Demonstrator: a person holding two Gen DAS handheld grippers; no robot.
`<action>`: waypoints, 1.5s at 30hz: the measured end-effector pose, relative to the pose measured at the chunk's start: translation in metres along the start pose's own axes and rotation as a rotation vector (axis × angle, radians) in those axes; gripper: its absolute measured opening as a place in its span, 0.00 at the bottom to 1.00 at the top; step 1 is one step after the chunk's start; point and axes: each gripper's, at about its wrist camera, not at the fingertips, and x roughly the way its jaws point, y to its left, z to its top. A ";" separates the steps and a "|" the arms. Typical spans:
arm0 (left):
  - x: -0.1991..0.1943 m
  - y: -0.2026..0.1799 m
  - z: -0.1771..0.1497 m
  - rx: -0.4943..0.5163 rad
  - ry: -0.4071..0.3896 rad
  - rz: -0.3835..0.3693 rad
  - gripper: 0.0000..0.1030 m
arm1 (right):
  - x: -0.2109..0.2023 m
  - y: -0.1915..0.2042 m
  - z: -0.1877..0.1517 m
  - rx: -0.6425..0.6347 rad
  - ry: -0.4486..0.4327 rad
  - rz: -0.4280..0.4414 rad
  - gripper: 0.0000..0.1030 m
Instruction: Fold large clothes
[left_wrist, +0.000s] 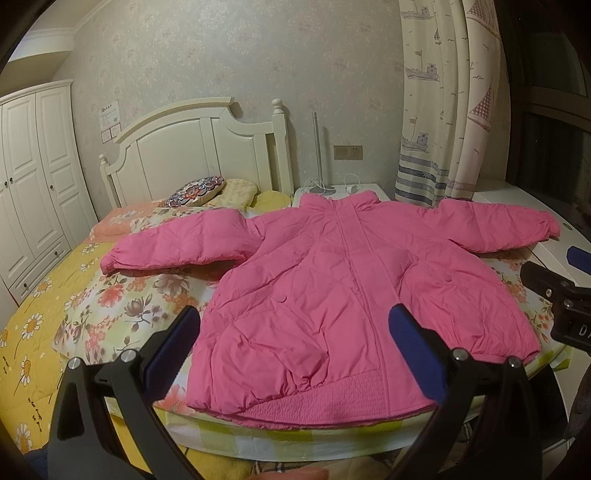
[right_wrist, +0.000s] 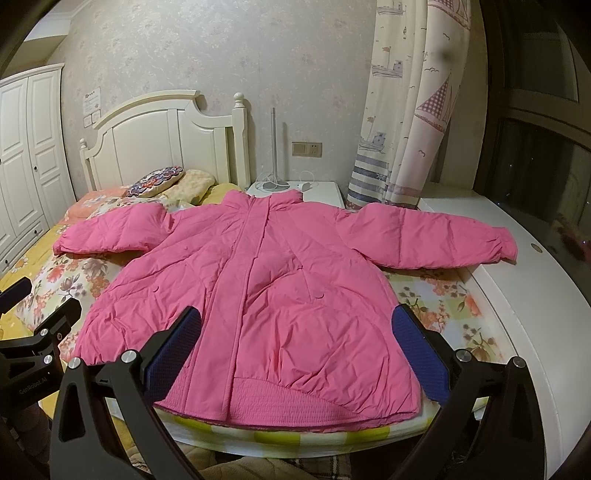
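one pink jacket (left_wrist: 332, 280), two grippers, one embroidered cushion (left_wrist: 195, 190), one wardrobe (left_wrist: 33, 181).

A pink jacket (left_wrist: 332, 288) lies spread flat on the floral-quilted bed (left_wrist: 110, 306).

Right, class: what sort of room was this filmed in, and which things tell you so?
Almost certainly a bedroom: a bed with a white headboard and floral bedding, a white wardrobe, and a curtained window.
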 end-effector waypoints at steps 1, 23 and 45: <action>0.000 0.000 0.000 0.000 0.000 -0.001 0.98 | 0.000 0.000 0.000 0.001 -0.001 0.000 0.96; 0.016 -0.006 -0.004 0.005 0.047 -0.007 0.98 | 0.012 0.003 -0.015 0.036 0.031 0.054 0.96; 0.266 0.023 0.043 -0.119 0.397 -0.290 0.96 | 0.189 -0.229 -0.009 0.658 0.164 0.002 0.82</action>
